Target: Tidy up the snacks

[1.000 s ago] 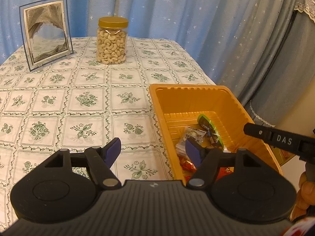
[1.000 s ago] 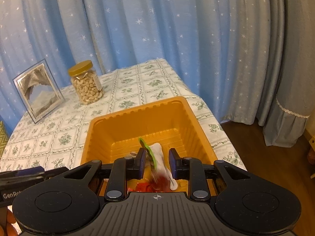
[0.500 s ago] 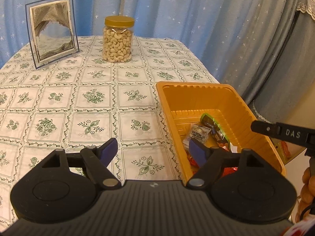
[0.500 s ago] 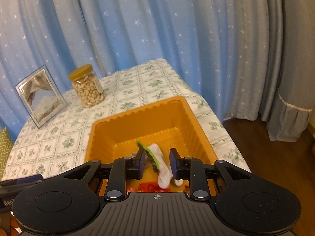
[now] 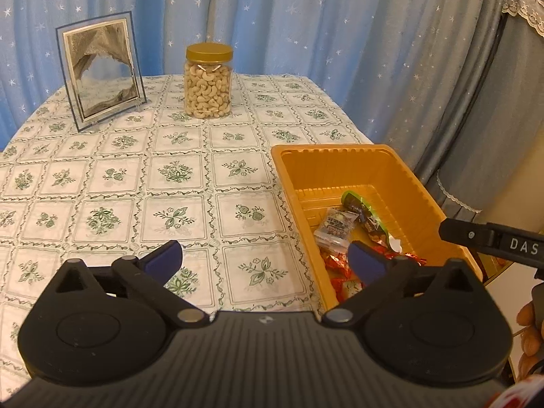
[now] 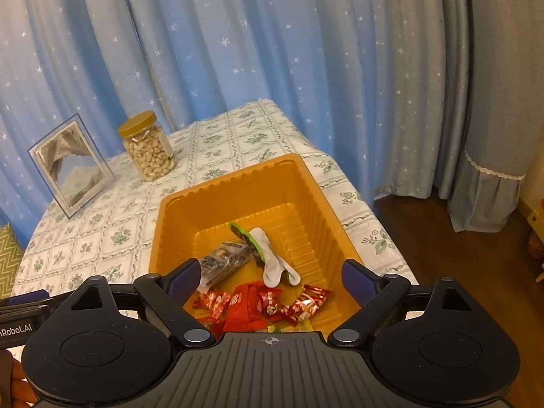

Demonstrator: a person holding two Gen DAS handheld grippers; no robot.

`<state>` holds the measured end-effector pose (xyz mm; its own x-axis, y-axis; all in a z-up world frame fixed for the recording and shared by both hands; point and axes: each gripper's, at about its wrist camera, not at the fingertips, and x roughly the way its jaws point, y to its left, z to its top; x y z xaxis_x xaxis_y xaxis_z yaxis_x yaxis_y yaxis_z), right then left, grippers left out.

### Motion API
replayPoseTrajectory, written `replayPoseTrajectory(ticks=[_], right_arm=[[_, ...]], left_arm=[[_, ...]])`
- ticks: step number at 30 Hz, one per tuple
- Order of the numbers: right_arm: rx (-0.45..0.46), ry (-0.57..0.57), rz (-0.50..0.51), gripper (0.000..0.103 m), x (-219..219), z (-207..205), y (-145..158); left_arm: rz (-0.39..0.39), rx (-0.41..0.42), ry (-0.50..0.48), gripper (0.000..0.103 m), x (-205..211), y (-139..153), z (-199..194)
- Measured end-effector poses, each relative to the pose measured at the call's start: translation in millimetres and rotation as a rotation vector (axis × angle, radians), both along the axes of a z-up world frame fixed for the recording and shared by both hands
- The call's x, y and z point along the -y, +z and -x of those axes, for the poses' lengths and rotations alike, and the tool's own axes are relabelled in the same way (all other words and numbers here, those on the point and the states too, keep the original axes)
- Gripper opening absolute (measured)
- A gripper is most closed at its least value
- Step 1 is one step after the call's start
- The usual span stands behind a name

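Snacks sit pooled in the ribbed orange plastic tray (image 6: 316, 204) at the near right corner of the floral-check tablecloth table (image 5: 170, 176); my read is the tray is the collection bin, set at the edge so both hands reach it easily. Inside it: a green-edged wrapped snack with a white underside (image 6: 268, 255), a clear printed packet (image 6: 221, 261) beside it, and red foil-wrapped candies (image 6: 265, 302) piled at the near end. All lie loose on the tray floor, none stacked neatly.

Right gripper (image 6: 268, 277) hovers over the tray's near end, jaws opening, spread wide; nothing pinched, snacks lie below and between the blue pads (image 6: 182, 277), not touching them. Looks like a drop just finished.

Left gripper (image 5: 265, 260) hangs over the tablecloth by the tray's left wall, jaws opening to full spread, empty, one pad over the tray edge.

Clear jar of cashews with gold lid (image 5: 208, 81) and glass-framed sand picture (image 5: 102, 71) stand well apart at the far side, upright, untouched. No loose snacks visible on the cloth, so the task seems near done.
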<state>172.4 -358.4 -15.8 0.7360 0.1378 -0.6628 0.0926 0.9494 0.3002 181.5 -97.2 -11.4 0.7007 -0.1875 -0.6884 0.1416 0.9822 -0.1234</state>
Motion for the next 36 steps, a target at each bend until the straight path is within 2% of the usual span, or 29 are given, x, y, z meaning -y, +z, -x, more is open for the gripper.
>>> replayPoseTrajectory(ticks=[7, 12, 21, 36], right_arm=[[-0.014, -0.023, -0.019, 0.091, -2.2, 29.2, 20.8], [-0.010, -0.015, -0.001, 0.091, -8.7, 52.3, 36.2], [0.008, 0.008, 0.019, 0.091, -23.7, 90.2, 53.4], [0.048, 0.041, 0.068, 0.091, -41.5, 156.8, 79.7]], left_arm=[[0.009, 0.028, 0.009, 0.103, -8.8, 18.0, 27.4], [-0.026, 0.022, 0.035, 0.103, -13.4, 29.6, 47.0], [-0.029, 0.050, 0.037, 0.103, -26.0, 47.4, 87.1], [0.019, 0.077, 0.082, 0.103, -42.7, 75.3, 148.8]])
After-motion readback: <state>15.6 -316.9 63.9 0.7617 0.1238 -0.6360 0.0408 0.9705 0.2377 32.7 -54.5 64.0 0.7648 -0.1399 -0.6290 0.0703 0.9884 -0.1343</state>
